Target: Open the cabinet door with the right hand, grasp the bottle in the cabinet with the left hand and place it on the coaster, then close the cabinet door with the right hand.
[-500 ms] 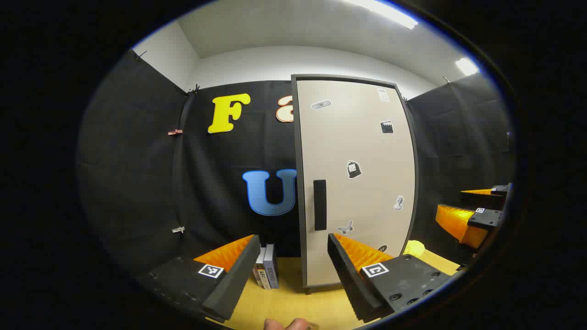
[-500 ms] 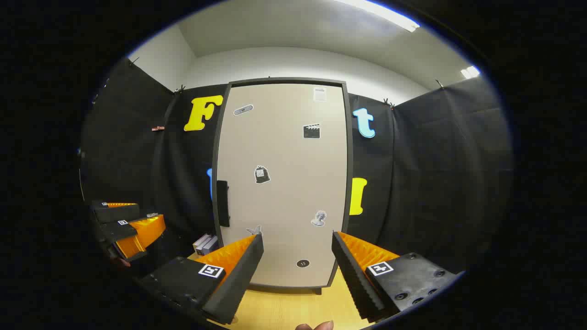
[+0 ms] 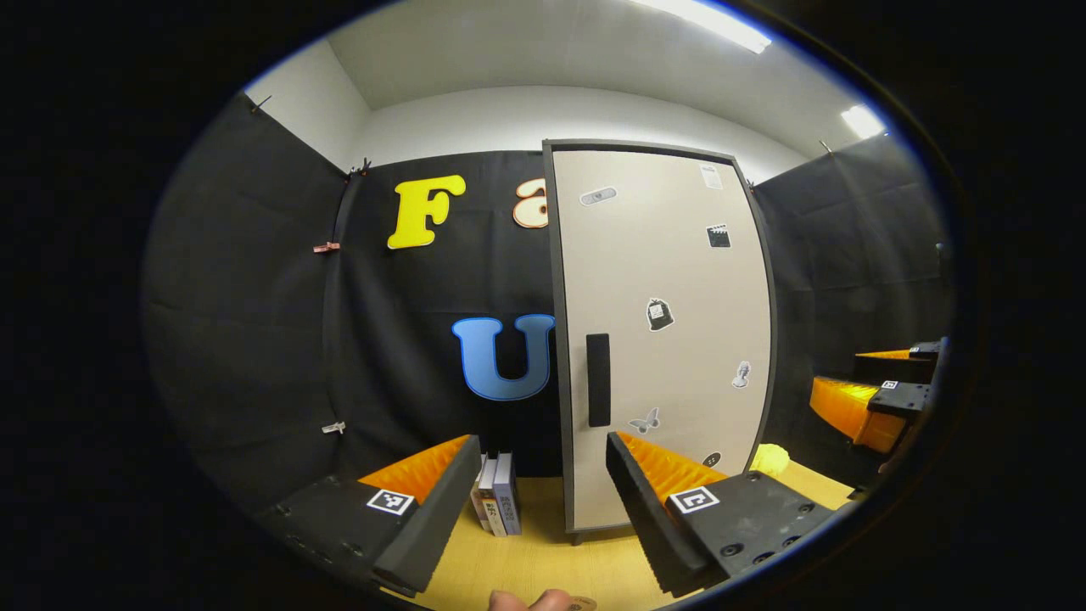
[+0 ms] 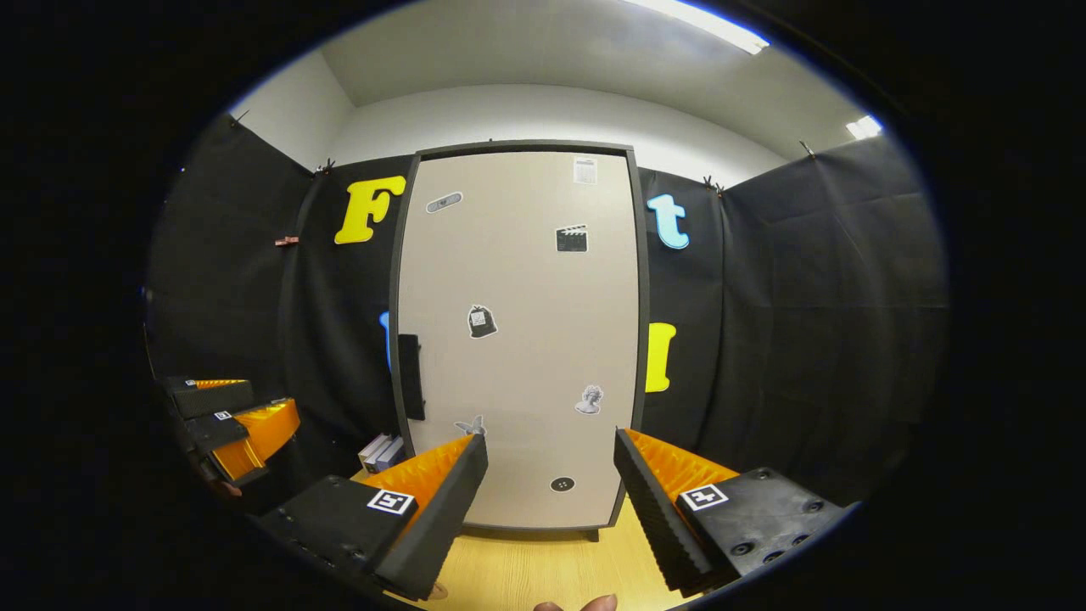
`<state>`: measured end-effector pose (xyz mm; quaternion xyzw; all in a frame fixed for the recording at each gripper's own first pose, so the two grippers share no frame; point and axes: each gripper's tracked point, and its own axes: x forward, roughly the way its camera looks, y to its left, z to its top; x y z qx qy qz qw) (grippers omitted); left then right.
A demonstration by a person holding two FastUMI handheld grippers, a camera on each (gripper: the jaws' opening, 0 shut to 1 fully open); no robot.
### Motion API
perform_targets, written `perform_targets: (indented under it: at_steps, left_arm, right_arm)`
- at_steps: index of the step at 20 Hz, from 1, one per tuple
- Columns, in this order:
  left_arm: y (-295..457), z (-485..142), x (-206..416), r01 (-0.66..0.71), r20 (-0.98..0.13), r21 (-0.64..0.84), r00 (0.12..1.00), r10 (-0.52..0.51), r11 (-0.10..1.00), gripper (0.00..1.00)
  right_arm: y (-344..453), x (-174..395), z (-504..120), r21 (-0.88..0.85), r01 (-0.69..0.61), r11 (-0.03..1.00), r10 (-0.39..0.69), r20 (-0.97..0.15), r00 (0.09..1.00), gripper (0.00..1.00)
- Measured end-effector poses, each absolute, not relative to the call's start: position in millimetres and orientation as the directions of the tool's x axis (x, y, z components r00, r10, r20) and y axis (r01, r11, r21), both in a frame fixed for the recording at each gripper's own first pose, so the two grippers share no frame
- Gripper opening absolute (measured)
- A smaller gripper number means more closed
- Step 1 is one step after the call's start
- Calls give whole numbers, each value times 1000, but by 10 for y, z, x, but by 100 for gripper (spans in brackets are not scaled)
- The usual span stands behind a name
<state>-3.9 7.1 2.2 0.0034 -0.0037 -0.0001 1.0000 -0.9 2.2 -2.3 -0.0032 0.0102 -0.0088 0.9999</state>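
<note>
At the far side of the surface [image 4: 517,577], the cabinet [image 4: 519,339] is standing with its door [image 4: 526,280] shut flush in its dark frame, so nothing of the task is showing as done yet. The right hand-held gripper [image 4: 550,484] is hovering in front of the lower part of the door with its fingers spread wide and nothing between them, well short of the dark vertical handle [image 4: 411,377] that is sitting at the door's left edge. From the left gripper view, the left hand-held gripper [image 3: 543,484] is likewise waiting released and empty, facing the same door [image 3: 670,339] with the handle [image 3: 598,380] just beyond its finger gap; the right hand-held gripper is also showing at the far right of that view [image 3: 882,390]. The bottle is presumably behind the closed door, so I cannot tell where it is standing inside. A small round edge at the near rim of the surface [image 3: 582,603] may be the coaster, but it is too cut off to be sure. A few books [image 3: 496,501] are leaning beside the cabinet's left side, and something yellow [image 3: 770,459] is lying to its right. Judging by this, every step is still waiting: opening the door, lifting the bottle out, setting it down, and closing up again.
</note>
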Motion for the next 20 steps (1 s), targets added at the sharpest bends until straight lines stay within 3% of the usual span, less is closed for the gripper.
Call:
perform_targets:
  at_steps: [20]
  left_arm:
    - [385,-63,15,9,13,-29,1000,-9,1000,94]
  right_arm:
    - [634,199,-9,4,-34,999,34,-12,999,98]
